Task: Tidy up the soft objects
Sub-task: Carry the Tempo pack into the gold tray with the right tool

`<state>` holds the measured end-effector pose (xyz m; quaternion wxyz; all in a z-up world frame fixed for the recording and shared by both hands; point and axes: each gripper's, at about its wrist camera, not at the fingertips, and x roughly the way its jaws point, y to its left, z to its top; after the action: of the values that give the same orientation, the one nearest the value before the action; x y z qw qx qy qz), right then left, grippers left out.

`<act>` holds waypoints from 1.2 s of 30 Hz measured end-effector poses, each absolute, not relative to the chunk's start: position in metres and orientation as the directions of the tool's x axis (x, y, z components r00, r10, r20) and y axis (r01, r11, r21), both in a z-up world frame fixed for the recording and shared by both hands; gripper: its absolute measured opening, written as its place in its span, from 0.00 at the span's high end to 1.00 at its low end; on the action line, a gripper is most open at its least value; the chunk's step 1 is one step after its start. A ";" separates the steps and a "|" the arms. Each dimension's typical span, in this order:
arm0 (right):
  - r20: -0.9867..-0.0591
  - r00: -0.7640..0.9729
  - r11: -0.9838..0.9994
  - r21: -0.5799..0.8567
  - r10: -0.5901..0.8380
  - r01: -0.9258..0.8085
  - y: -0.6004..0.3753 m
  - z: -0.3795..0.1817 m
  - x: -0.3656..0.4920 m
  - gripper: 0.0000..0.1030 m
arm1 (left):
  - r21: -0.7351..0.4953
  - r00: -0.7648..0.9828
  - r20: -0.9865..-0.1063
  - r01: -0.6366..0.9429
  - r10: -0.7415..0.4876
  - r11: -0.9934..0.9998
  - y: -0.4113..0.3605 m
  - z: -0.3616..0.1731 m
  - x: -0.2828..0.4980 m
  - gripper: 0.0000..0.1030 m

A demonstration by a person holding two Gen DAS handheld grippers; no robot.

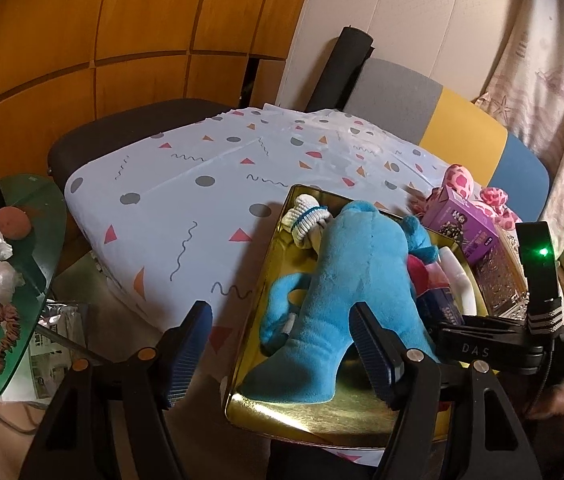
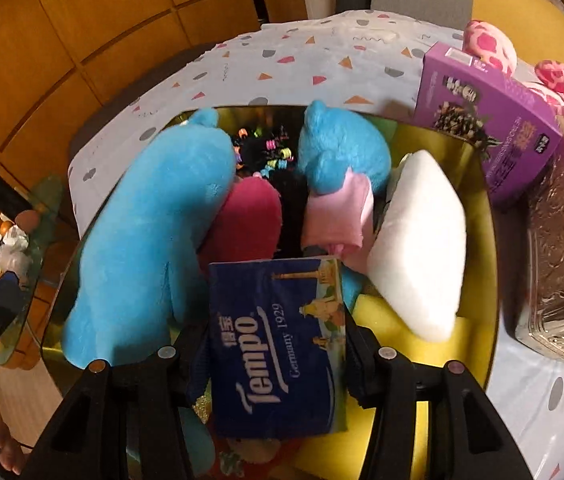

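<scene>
A gold tin tray [image 1: 305, 412] holds a blue plush toy [image 1: 345, 280], a rolled white sock [image 1: 307, 220], a white sponge [image 2: 421, 248], a pink cloth [image 2: 333, 220] and a magenta plush [image 2: 250, 216]. My left gripper [image 1: 278, 352] is open, its fingers either side of the blue plush's lower end without pinching it. My right gripper [image 2: 278, 344] is shut on a blue Tempo tissue pack [image 2: 278, 344] and holds it over the tray [image 2: 477, 280]. The blue plush [image 2: 150, 248] lies at the left in the right wrist view.
A purple box [image 2: 489, 120] and a pink spotted plush [image 2: 489, 48] lie beyond the tray on the patterned tablecloth [image 1: 186, 184]. A silver embossed tin [image 2: 561, 264] stands to the right. A green glass side table [image 1: 22, 280] with clutter stands on the left.
</scene>
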<state>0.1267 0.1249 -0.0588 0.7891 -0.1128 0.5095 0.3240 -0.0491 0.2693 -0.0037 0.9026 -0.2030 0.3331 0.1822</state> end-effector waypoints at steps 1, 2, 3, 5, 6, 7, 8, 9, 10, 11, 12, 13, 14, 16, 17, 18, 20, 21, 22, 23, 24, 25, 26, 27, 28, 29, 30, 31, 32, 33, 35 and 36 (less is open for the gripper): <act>-0.877 0.272 0.763 0.149 0.396 -0.628 0.126 -0.059 0.126 0.43 | -0.243 0.711 -0.676 -0.464 0.195 0.852 0.269 -0.005 -0.049 0.29; -0.875 0.273 0.762 0.150 0.399 -0.630 0.127 -0.060 0.127 0.42 | -0.242 0.708 -0.678 -0.465 0.194 0.851 0.269 -0.006 -0.048 0.29; -0.874 0.271 0.760 0.154 0.403 -0.632 0.126 -0.060 0.127 0.42 | -0.242 0.707 -0.680 -0.466 0.194 0.851 0.269 -0.007 -0.048 0.29; -0.872 0.271 0.759 0.160 0.409 -0.631 0.122 -0.059 0.127 0.41 | -0.240 0.703 -0.684 -0.470 0.195 0.850 0.270 -0.008 -0.048 0.29; -0.870 0.273 0.760 0.161 0.411 -0.630 0.119 -0.058 0.126 0.41 | -0.237 0.702 -0.685 -0.470 0.197 0.850 0.269 -0.008 -0.047 0.29; -0.868 0.276 0.761 0.161 0.412 -0.629 0.115 -0.057 0.123 0.41 | -0.236 0.701 -0.685 -0.470 0.198 0.850 0.268 -0.007 -0.047 0.28; -0.868 0.280 0.762 0.158 0.411 -0.628 0.115 -0.058 0.124 0.41 | -0.235 0.702 -0.684 -0.470 0.199 0.851 0.268 -0.007 -0.047 0.28; -0.866 0.286 0.764 0.155 0.410 -0.627 0.114 -0.056 0.123 0.41 | -0.233 0.703 -0.683 -0.469 0.200 0.852 0.267 -0.007 -0.047 0.27; -0.863 0.296 0.765 0.148 0.410 -0.627 0.112 -0.054 0.121 0.41 | -0.231 0.703 -0.682 -0.468 0.201 0.853 0.266 -0.006 -0.047 0.27; -0.859 0.307 0.766 0.141 0.410 -0.627 0.110 -0.052 0.119 0.41 | -0.230 0.704 -0.681 -0.467 0.201 0.854 0.266 -0.006 -0.047 0.27; -0.856 0.319 0.768 0.132 0.407 -0.627 0.108 -0.050 0.117 0.40 | -0.229 0.705 -0.681 -0.465 0.201 0.855 0.265 -0.005 -0.048 0.27; -0.853 0.331 0.770 0.121 0.403 -0.626 0.105 -0.048 0.115 0.37 | -0.228 0.705 -0.680 -0.465 0.202 0.856 0.264 -0.005 -0.048 0.26; -0.850 0.340 0.772 0.115 0.402 -0.625 0.104 -0.047 0.114 0.35 | -0.226 0.705 -0.680 -0.464 0.202 0.856 0.264 -0.004 -0.048 0.26; -0.845 0.349 0.772 0.111 0.405 -0.625 0.100 -0.045 0.112 0.34 | -0.225 0.705 -0.679 -0.462 0.202 0.858 0.262 -0.004 -0.047 0.26; -0.843 0.355 0.773 0.107 0.404 -0.625 0.097 -0.044 0.111 0.34 | -0.224 0.705 -0.680 -0.461 0.201 0.859 0.261 -0.004 -0.047 0.26; -0.840 0.366 0.777 0.100 0.401 -0.622 0.094 -0.043 0.109 0.34 | -0.222 0.705 -0.680 -0.460 0.202 0.860 0.260 -0.004 -0.047 0.26; -0.831 0.386 0.781 0.090 0.401 -0.618 0.089 -0.041 0.106 0.34 | -0.220 0.705 -0.680 -0.458 0.202 0.861 0.259 -0.004 -0.047 0.25; -0.827 0.390 0.780 0.090 0.405 -0.619 0.087 -0.040 0.105 0.34 | -0.219 0.705 -0.680 -0.458 0.202 0.862 0.259 -0.004 -0.047 0.25; -0.822 0.393 0.779 0.093 0.411 -0.620 0.086 -0.040 0.104 0.40 | -0.218 0.704 -0.681 -0.457 0.201 0.862 0.259 -0.004 -0.047 0.25; -0.819 0.394 0.776 0.094 0.416 -0.623 0.086 -0.040 0.104 0.49 | -0.217 0.703 -0.681 -0.458 0.202 0.862 0.258 -0.004 -0.046 0.25; -0.821 0.397 0.777 0.085 0.409 -0.624 0.087 -0.042 0.104 0.49 | -0.216 0.703 -0.682 -0.458 0.202 0.862 0.258 -0.004 -0.046 0.25; -0.822 0.398 0.776 0.082 0.407 -0.625 0.087 -0.043 0.104 0.49 | -0.216 0.703 -0.683 -0.457 0.201 0.863 0.257 -0.004 -0.046 0.24; -0.822 0.398 0.775 0.082 0.408 -0.627 0.088 -0.044 0.105 0.49 | -0.216 0.703 -0.682 -0.455 0.200 0.864 0.257 -0.004 -0.046 0.24; -0.821 0.399 0.776 0.083 0.409 -0.625 0.088 -0.044 0.106 0.49 | -0.214 0.703 -0.682 -0.454 0.200 0.865 0.256 -0.003 -0.046 0.24; -0.820 0.398 0.777 0.086 0.411 -0.624 0.088 -0.044 0.107 0.49 | -0.212 0.704 -0.681 -0.452 0.201 0.866 0.255 -0.003 -0.045 0.23; -0.820 0.397 0.779 0.090 0.412 -0.621 0.088 -0.044 0.108 0.49 | -0.211 0.705 -0.680 -0.451 0.201 0.867 0.254 -0.002 -0.045 0.23; -0.821 0.397 0.780 0.090 0.410 -0.619 0.088 -0.045 0.108 0.49 | -0.210 0.707 -0.678 -0.449 0.201 0.869 0.253 -0.001 -0.045 0.22; -0.821 0.397 0.781 0.091 0.410 -0.618 0.088 -0.045 0.109 0.49 | -0.208 0.709 -0.676 -0.446 0.201 0.871 0.251 0.000 -0.044 0.21; -0.821 0.397 0.780 0.091 0.411 -0.619 0.087 -0.045 0.109 0.49 | -0.205 0.710 -0.674 -0.444 0.203 0.872 0.250 0.001 -0.044 0.21; -0.821 0.398 0.780 0.089 0.410 -0.620 0.087 -0.045 0.108 0.49 | -0.202 0.711 -0.672 -0.443 0.205 0.874 0.248 0.002 -0.044 0.20; -0.819 0.400 0.782 0.091 0.411 -0.617 0.086 -0.044 0.107 0.48 | -0.199 0.712 -0.672 -0.440 0.205 0.876 0.246 0.003 -0.044 0.19; -0.815 0.400 0.784 0.103 0.419 -0.612 0.084 -0.042 0.107 0.48 | -0.197 0.713 -0.670 -0.438 0.206 0.877 0.244 0.005 -0.044 0.18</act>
<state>0.1065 0.0836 -0.0423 0.8299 -0.1068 0.4510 0.3106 -0.0444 0.2443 0.0052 0.9092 -0.1733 0.3345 0.1772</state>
